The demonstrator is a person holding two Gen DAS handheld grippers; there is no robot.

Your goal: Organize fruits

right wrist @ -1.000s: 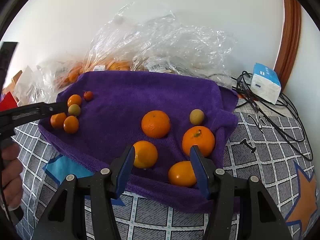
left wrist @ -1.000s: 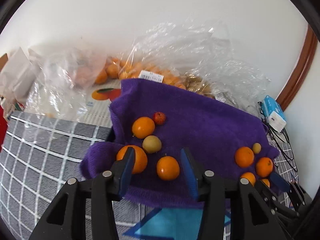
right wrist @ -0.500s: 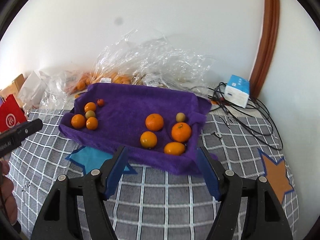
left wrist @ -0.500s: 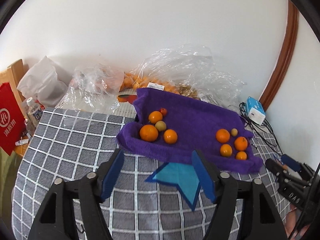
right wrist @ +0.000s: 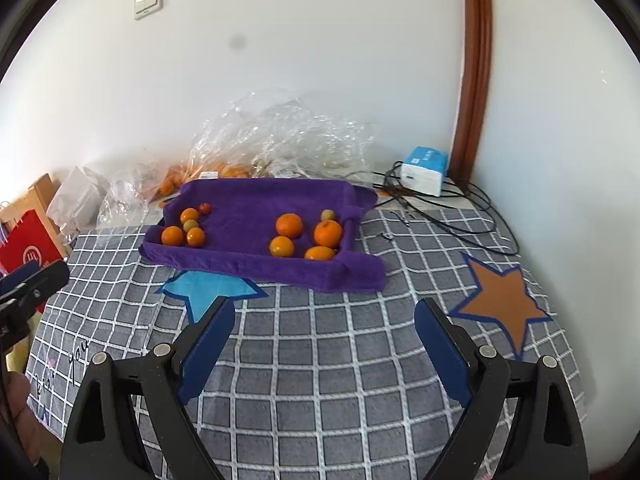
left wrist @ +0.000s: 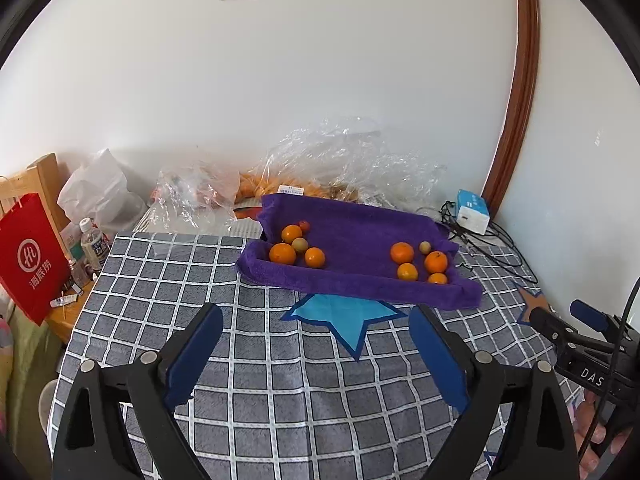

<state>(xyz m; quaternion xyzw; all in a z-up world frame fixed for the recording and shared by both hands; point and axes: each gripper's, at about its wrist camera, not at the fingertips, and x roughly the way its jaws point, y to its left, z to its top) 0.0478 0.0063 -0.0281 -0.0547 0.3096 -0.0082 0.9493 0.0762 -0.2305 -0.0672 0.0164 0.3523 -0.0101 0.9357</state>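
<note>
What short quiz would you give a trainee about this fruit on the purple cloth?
1. True or false: the left gripper holds an orange fruit.
2. How many fruits form the cluster nearer the white-and-blue box on the purple terry towel?
3. The small red round fruit lies: A) in the other cluster; B) in that cluster; C) inside clear plastic bags.
Key: 1 false, its jaws have just been opening, nothing between them; 2 five; 3 A.

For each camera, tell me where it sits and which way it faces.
Left wrist: on the left hand-held gripper, jaws open, angled down at the purple towel with fruit; the right hand-held gripper shows at the right edge.
Right wrist: on the right hand-held gripper, jaws open, facing the same towel; a hand shows lower left.
Shared: towel, oranges, checked tablecloth.
</note>
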